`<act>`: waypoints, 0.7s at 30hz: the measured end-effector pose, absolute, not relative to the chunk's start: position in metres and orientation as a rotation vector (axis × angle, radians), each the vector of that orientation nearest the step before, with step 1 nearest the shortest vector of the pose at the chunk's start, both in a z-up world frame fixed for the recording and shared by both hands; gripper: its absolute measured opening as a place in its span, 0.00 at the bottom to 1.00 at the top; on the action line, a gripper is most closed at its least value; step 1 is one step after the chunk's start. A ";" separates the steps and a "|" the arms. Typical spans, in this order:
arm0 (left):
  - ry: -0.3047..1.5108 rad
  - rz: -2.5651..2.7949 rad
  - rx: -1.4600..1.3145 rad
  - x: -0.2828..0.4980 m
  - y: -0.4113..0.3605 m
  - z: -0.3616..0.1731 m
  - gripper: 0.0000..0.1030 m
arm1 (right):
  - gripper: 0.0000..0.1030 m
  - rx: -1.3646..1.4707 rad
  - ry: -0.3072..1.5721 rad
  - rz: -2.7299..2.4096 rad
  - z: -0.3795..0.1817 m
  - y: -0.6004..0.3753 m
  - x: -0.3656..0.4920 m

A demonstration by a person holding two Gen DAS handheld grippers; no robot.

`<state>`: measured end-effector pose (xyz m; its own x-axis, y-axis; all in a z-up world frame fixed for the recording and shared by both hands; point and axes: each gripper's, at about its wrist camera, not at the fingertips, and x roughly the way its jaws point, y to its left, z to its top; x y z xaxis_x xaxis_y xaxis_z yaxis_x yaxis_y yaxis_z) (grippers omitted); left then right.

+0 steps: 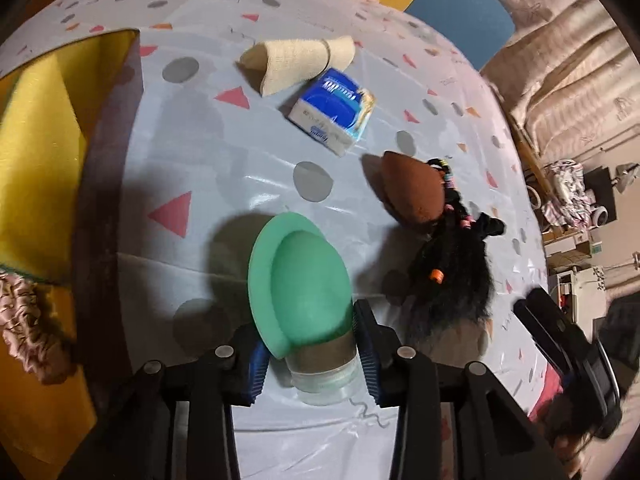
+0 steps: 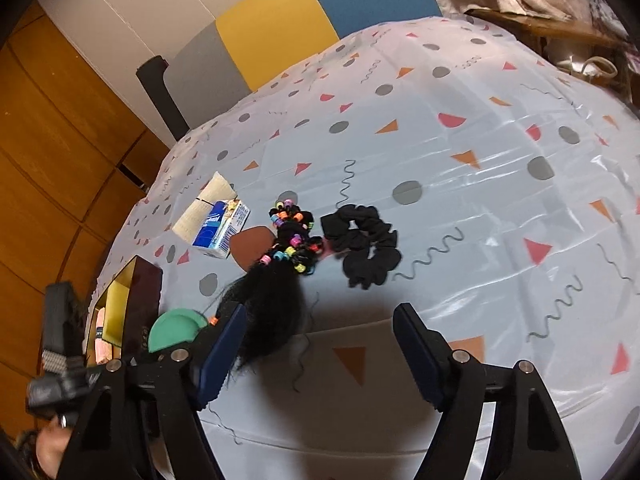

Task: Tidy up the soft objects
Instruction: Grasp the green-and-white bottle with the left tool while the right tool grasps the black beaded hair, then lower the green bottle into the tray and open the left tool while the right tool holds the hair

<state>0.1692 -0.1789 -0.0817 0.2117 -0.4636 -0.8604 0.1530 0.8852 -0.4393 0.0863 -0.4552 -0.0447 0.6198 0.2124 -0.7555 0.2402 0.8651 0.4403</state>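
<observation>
Your yellow-lined box (image 1: 44,152) fills the left edge of the left wrist view, and your left gripper (image 1: 316,364), low centre, is clenched on the green silicone bottle (image 1: 308,280) at its collar, the firm part; the body above looks squashy, so hold there. Your right gripper (image 2: 316,352) hangs released over the black hair bundle (image 2: 272,308) at lower centre: light and floppy, best pinched at the beaded band. The black scrunchie (image 2: 366,240), mid-frame, just squashes anywhere.

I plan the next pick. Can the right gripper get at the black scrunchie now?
Probably yes. The right gripper has open, empty jaws, and the black scrunchie lies uncovered on the tablecloth ahead; only the beaded hairpiece sits beside it.
</observation>
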 end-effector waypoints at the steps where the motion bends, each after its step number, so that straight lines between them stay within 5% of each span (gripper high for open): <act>1: 1.279 -0.443 -0.284 0.167 -0.178 -0.078 0.37 | 0.75 0.550 0.919 -0.011 -0.046 -0.453 0.091; 9: 1.174 -0.506 -0.256 0.144 -0.166 -0.046 0.37 | 0.73 0.505 1.019 0.011 -0.065 -0.413 0.155; 10: 1.166 -0.516 -0.254 0.141 -0.164 -0.043 0.37 | 0.56 0.471 1.046 0.006 -0.069 -0.407 0.161; 11: 1.158 -0.519 -0.246 0.139 -0.163 -0.041 0.37 | 0.26 0.438 1.067 0.001 -0.073 -0.403 0.163; 13: 1.133 -0.519 -0.230 0.135 -0.159 -0.035 0.37 | 0.10 0.368 1.105 -0.016 -0.079 -0.396 0.165; 21: 1.005 -0.525 -0.115 0.116 -0.154 -0.015 0.37 | 0.09 0.239 1.116 0.010 -0.081 -0.398 0.117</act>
<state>0.1159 -0.1538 -0.0150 0.4243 -0.4702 -0.7739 0.3664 0.8707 -0.3281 0.1175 -0.3984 -0.0805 0.4420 0.1272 -0.8880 0.1115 0.9744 0.1951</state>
